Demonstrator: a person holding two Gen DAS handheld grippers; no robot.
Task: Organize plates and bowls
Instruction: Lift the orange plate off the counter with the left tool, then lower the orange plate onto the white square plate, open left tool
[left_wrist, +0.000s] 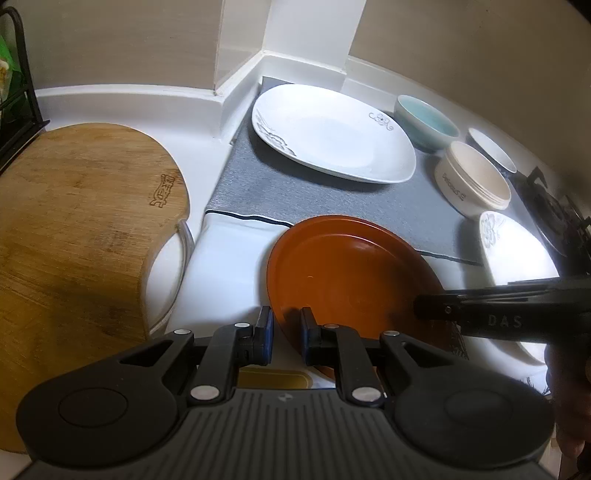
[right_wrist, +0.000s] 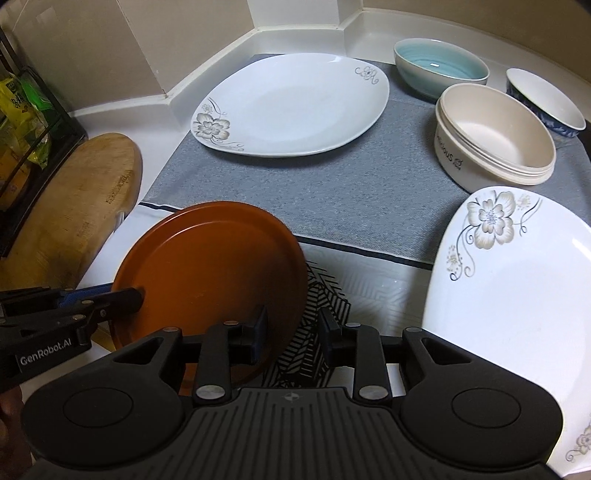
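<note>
Left wrist view first, sweeping from the left: a round wooden cutting board (left_wrist: 81, 221) lies on the white counter (left_wrist: 122, 105), partly over a pale round thing I can't identify. Next comes the left gripper (left_wrist: 287, 334), its blue-padded fingers (left_wrist: 266, 328) clenched on the near rim of the round orange-brown plate (left_wrist: 351, 273), which sits tilted over the white-and-grey cloth (left_wrist: 229, 266). Beyond that plate, a large white squarish plate with a grey flower print (left_wrist: 332, 133) rests flat on the grey part of the mat. Further right stand a pale blue-green bowl (left_wrist: 424, 122), a cream lettered bowl (left_wrist: 472, 177) and a white bowl with a dark blue outside (left_wrist: 491, 147), close together in a cluster. A second white flower-printed plate (left_wrist: 517, 247) lies nearest the right edge, and the right gripper's black arm reaches in across it toward the orange-brown plate. Over to the right wrist view: a black wire rack with green and yellow packets (right_wrist: 22, 122) stands far left, the left gripper shows clamping the orange-brown plate's left edge, and the right gripper (right_wrist: 293, 332) has its fingers parted and released, one finger (right_wrist: 258, 330) in front of the plate's right rim, the other (right_wrist: 330, 332) over the cloth's black zigzag pattern, nothing pinched between them.
</note>
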